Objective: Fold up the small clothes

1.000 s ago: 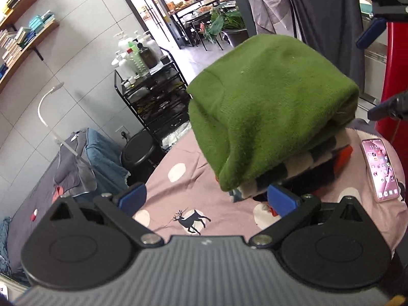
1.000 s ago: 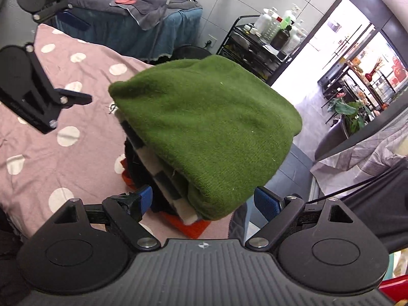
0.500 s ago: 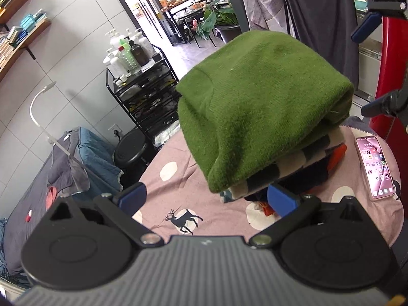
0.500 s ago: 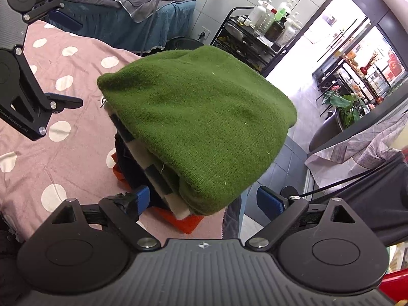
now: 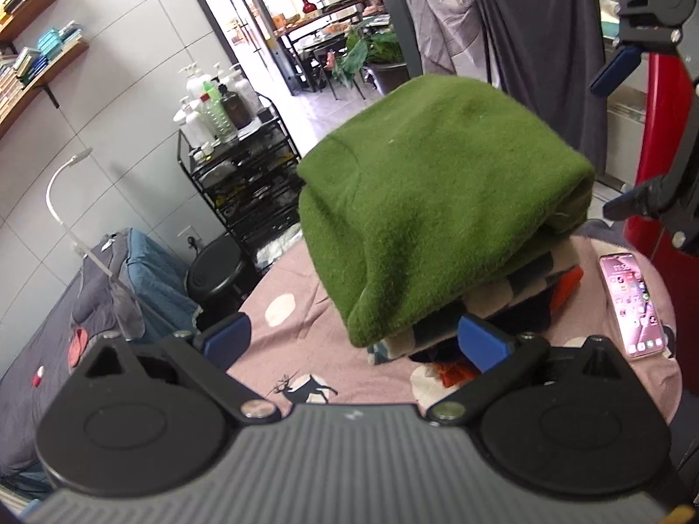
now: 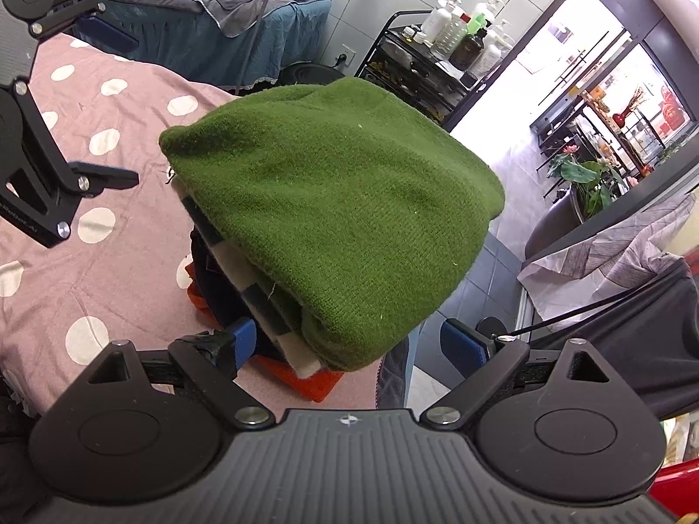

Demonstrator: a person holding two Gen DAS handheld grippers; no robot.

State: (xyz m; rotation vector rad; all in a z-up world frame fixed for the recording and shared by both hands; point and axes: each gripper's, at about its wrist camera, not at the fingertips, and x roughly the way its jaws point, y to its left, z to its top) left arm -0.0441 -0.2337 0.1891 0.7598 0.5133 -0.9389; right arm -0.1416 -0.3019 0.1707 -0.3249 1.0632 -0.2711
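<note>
A folded green knit garment [image 5: 437, 205] [image 6: 332, 218] tops a stack of folded clothes: a grey-and-white striped piece [image 5: 515, 292] [image 6: 257, 288], something dark, and a red-orange piece [image 6: 306, 382] at the bottom. The stack sits on a round table under a pink polka-dot cloth [image 5: 306, 340] [image 6: 113, 262]. My left gripper [image 5: 354, 340] [image 6: 109, 109] is open beside the stack's near edge and holds nothing. On the opposite side my right gripper [image 6: 349, 347] [image 5: 620, 139] is also open, its fingers either side of the stack's corner without gripping it.
A pink phone [image 5: 633, 305] lies on the table by the stack. A black trolley with bottles [image 5: 244, 183] [image 6: 437, 65], a black stool [image 5: 216, 268] and a bed with blue-grey covers [image 5: 65, 327] [image 6: 218, 13] stand beyond the table. A red panel [image 5: 664, 87] rises at the right.
Both views have drifted slightly, and the left one now tilts a little higher. The stack has not moved and both grippers stay open.
</note>
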